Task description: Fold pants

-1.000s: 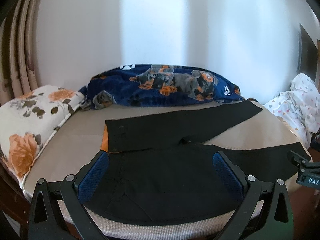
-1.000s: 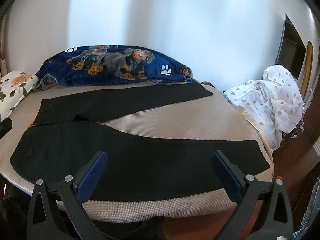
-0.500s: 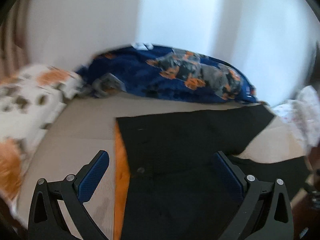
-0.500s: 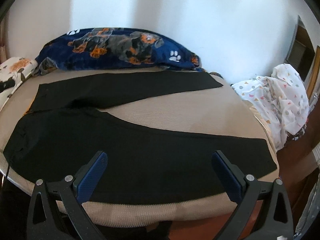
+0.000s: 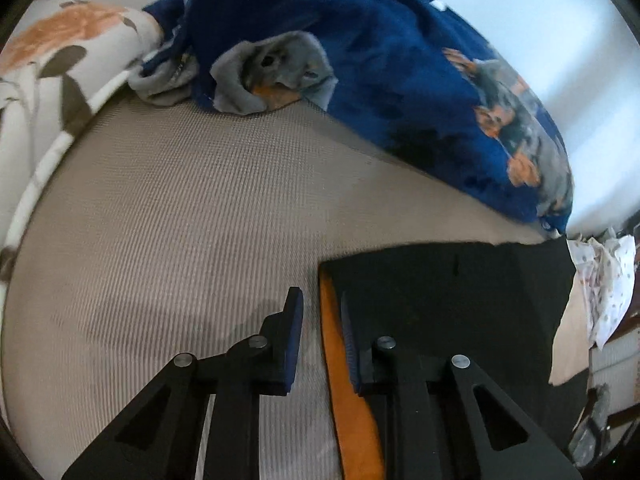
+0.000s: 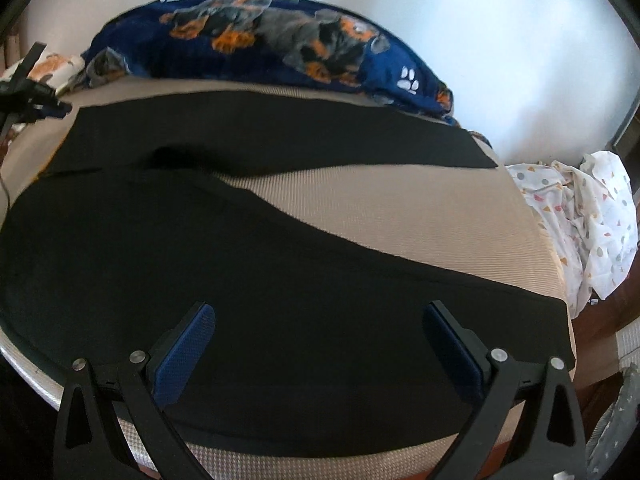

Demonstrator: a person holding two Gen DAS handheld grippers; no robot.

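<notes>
Black pants (image 6: pixel 248 264) lie flat on the beige mattress (image 6: pixel 400 204), legs spread apart toward the right. In the left wrist view the waistband's far corner (image 5: pixel 440 292) shows, with an orange lining strip (image 5: pixel 340 360) along its edge. My left gripper (image 5: pixel 320 312) is nearly closed around that edge; the orange strip and black cloth lie between its blue pads (image 5: pixel 294 340). My right gripper (image 6: pixel 318 320) is wide open, low over the near leg. The left gripper also shows at the far left of the right wrist view (image 6: pixel 36 102).
A blue dog-print blanket (image 6: pixel 272 36) lies along the wall at the back. A floral pillow (image 5: pixel 52 68) sits at the mattress's left end. A white dotted cloth (image 6: pixel 588 216) hangs off the right side. A white wall stands behind.
My left gripper moved forward to the waistband's far corner and closed from wide open onto its edge. My right gripper moved closer and lower over the near leg, still open.
</notes>
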